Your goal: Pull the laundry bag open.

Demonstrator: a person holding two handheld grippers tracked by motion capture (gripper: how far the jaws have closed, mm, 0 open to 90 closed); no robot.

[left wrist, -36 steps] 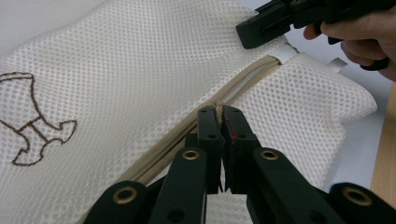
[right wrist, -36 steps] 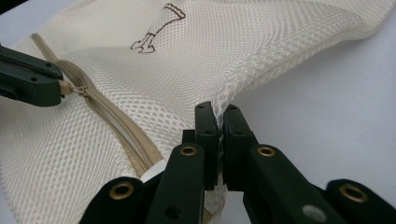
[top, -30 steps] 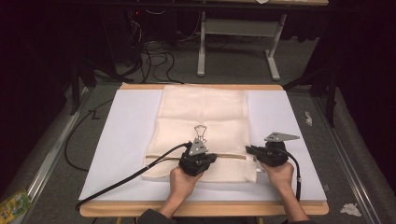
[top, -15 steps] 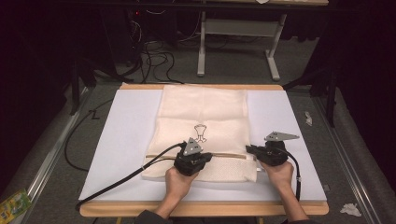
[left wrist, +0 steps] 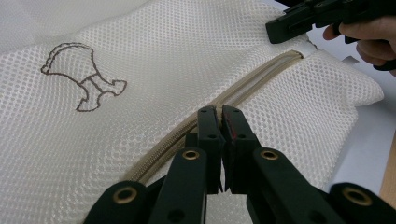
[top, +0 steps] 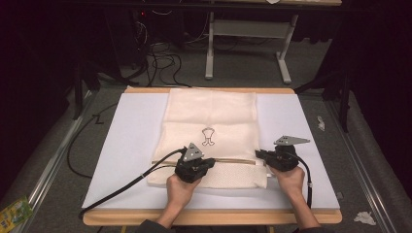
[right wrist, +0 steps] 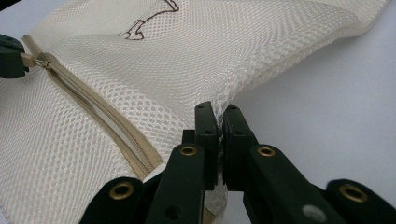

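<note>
A cream mesh bag (top: 211, 116) with a brown outline emblem (top: 208, 136) lies flat on the white board (top: 126, 141). A beige zipper (top: 233, 160) crosses its near part. My left gripper (top: 210, 163) is shut on the zipper pull; the left gripper view shows its jaws (left wrist: 218, 116) closed on the zipper line (left wrist: 261, 77). My right gripper (top: 258, 154) is shut on the bag's right edge by the zipper's end, with mesh pinched between its jaws (right wrist: 218, 114). In the right gripper view the zipper (right wrist: 93, 107) gapes open up to the pull (right wrist: 44, 61).
The board rests on a wooden table (top: 209, 217). A black cable (top: 121, 189) trails left from the left gripper across the board. Paper scraps (top: 363, 217) and a green packet (top: 14, 211) lie on the floor; a desk frame (top: 248, 29) stands beyond.
My left gripper has slid a little to the left along the zipper, uncovering the emblem. The right gripper has stayed put.
</note>
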